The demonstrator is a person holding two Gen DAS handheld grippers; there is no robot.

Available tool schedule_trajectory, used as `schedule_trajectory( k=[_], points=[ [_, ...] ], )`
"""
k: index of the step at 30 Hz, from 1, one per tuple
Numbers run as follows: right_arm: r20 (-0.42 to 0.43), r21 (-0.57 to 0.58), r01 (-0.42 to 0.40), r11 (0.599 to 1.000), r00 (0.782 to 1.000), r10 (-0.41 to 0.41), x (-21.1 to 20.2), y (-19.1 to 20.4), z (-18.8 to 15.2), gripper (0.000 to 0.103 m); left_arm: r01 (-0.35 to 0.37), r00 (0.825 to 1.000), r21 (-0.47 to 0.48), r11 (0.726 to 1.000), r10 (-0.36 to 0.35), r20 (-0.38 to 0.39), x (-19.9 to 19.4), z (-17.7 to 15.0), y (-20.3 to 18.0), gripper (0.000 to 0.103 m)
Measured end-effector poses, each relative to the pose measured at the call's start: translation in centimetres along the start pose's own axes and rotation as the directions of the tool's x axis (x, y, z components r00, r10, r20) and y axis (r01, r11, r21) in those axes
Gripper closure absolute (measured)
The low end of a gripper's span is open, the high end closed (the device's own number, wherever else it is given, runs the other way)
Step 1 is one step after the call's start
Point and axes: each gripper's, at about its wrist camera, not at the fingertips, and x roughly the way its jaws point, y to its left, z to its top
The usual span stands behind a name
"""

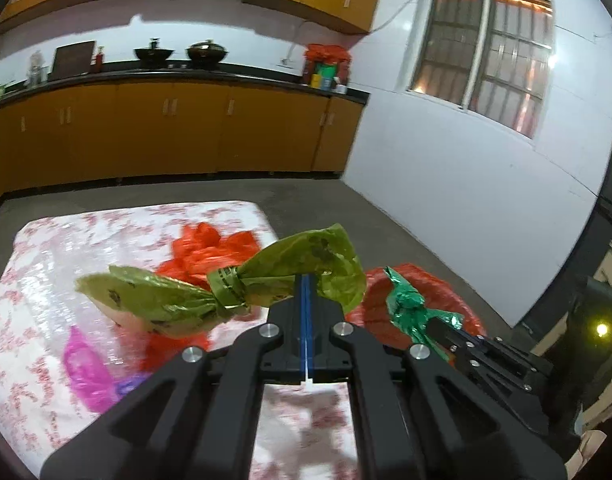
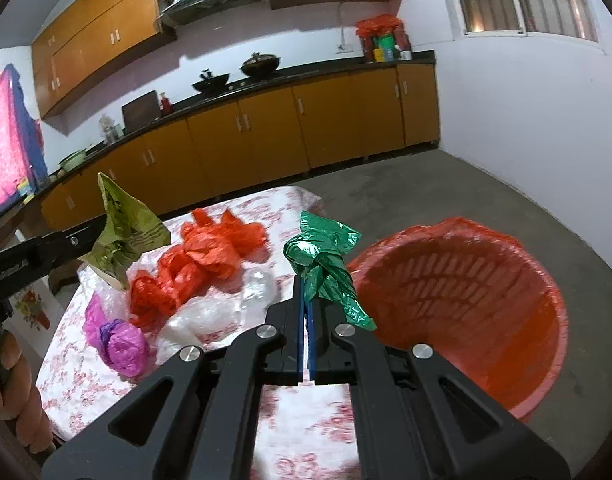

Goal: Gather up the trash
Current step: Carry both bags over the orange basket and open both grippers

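Crinkled olive plastic bag (image 1: pixel 225 292), knotted mid-length; glossy green foil-like wrapper (image 2: pixel 326 264).

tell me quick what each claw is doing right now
left claw: closed on the olive green bag
right claw: closed on the shiny green bag

Olive-green knotted bag (image 1: pixel 225 296): pinched, lifted above table. Green foil wrapper (image 2: pixel 326 264): crumpled, pinched, beside bin rim. Red bags (image 2: pixel 201 264), pink-purple bundle (image 2: pixel 121 340), clear plastic (image 2: pixel 209 312): loose on floral tablecloth. Red-lined bin (image 2: pixel 466 312): upright on floor.
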Motion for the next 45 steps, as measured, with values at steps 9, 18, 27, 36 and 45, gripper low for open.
schedule_trajectory(
  k=[9,18,27,36,45],
  points=[
    [0.031,0.056,0.104,0.993,0.994,-0.106,-2.0,-5.1,0.7,0.101,0.126,0.992,0.053,0.991,-0.124,-0.028,2.4,0.3,-5.7,0.101],
    [0.024,0.13,0.187,0.974,0.981,-0.192,-3.0,-10.5,0.9,0.101,0.251,0.965,0.066,0.966,-0.244,-0.095,6.4,-0.5,-11.7,0.101],
    [0.01,0.151,0.207,0.967,0.977,-0.211,-2.5,-12.6,0.8,0.101,0.317,0.938,0.035,0.948,-0.308,-0.156,10.3,-1.5,-14.1,0.101],
    [-0.007,0.171,0.198,0.965,0.98,-0.199,-1.9,-13.7,0.6,0.099,0.324,0.922,0.012,0.946,-0.313,-0.227,13.5,-2.5,-13.9,0.1],
    [-0.016,0.169,0.234,0.957,0.972,-0.235,-2.4,-14.5,0.1,0.079,0.274,0.932,-0.021,0.961,-0.271,-0.242,14.0,-2.9,-11.9,0.084]
  ],
)
